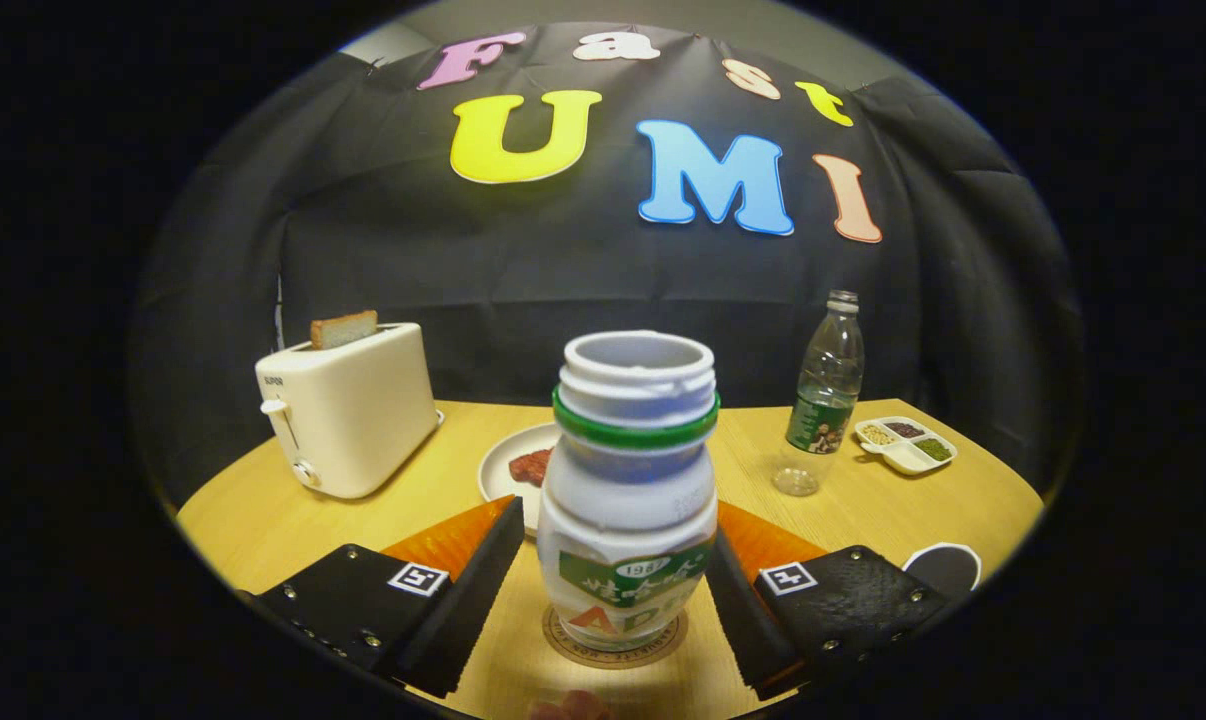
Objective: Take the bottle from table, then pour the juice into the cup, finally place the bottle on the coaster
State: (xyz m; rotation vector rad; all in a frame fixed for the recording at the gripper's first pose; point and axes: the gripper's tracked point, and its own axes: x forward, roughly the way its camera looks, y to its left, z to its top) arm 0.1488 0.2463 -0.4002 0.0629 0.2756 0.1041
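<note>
Open-topped bottle point(631, 500) upright on coaster point(615, 645), between fingers point(613, 590) spread apart, not touching. Clear empty cup point(796, 481) beyond on surface point(893, 510); 3-compartment dish point(907, 443) holding grains.

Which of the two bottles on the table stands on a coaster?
The white bottle with the green ring, standing between the open tool fingers on the coaster. The clear bottle stands beyond, on bare table.

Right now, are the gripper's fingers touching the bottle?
Apart. The gripper view shows the bottle standing on the coaster, with table visible between it and each finger.
</note>
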